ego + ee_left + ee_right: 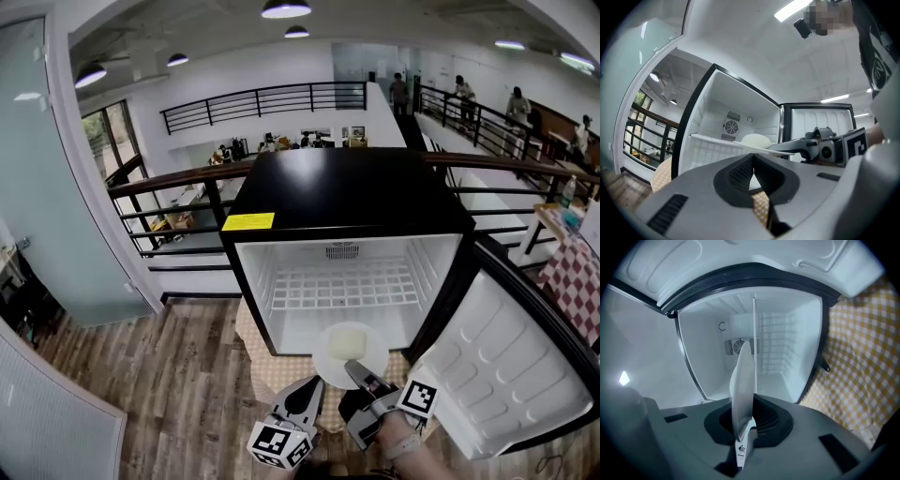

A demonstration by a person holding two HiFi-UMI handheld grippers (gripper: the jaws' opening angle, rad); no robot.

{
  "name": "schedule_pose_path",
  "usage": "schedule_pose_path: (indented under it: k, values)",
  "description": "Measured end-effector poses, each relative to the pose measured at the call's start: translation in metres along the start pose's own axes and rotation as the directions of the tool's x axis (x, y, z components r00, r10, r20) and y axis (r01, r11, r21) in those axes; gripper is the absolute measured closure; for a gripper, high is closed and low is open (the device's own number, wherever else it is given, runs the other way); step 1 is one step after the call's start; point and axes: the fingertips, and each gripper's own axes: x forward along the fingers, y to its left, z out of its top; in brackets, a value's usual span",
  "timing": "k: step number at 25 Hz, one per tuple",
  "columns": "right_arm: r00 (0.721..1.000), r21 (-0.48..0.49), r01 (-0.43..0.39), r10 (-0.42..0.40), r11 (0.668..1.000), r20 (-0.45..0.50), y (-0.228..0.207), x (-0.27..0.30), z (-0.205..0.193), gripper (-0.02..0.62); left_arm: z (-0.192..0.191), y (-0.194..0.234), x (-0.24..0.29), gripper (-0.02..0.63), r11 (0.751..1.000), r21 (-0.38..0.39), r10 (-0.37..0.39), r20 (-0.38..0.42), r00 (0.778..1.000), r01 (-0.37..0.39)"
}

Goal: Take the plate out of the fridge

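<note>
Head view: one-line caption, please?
Right gripper holds the white plate by its rim in front of the open mini fridge; left gripper shut beside it.

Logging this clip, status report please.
Right gripper shut on plate rim. Left gripper shut, empty. Plate at fridge mouth, food aboard. Door wide open, nothing blocking.

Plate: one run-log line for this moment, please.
plate: level, at fridge mouth, pale food on it | right tongs: shut on plate rim | left tongs: shut, empty | door: open
</note>
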Motion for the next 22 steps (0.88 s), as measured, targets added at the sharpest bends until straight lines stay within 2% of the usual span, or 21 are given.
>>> schedule_pose_path:
  k: [9, 16, 22]
  values:
    - [0.999, -0.011, -0.036, 0.037, 0.999, 0.027, 0.006, -0.002, -0.004, 0.552, 0.011, 0.006, -0.01, 0.597, 1.0, 0.021, -0.006, 0.009, 1.0, 0.006]
    - [0.997, -0.021, -0.02, 0.021, 1.0, 0.073, 0.008, -0.023, -0.021, 0.552, 0.022, -0.002, -0.028, 0.597, 0.999, 0.014, -0.047, 0.032, 0.998, 0.047]
    - [0.994, -0.011, 0.006, -0.005, 1.0, 0.108, 0.006, -0.049, -0.05, 0.552, 0.024, -0.007, -0.064, 0.598, 0.998, -0.006, -0.056, 0.026, 0.998, 0.056]
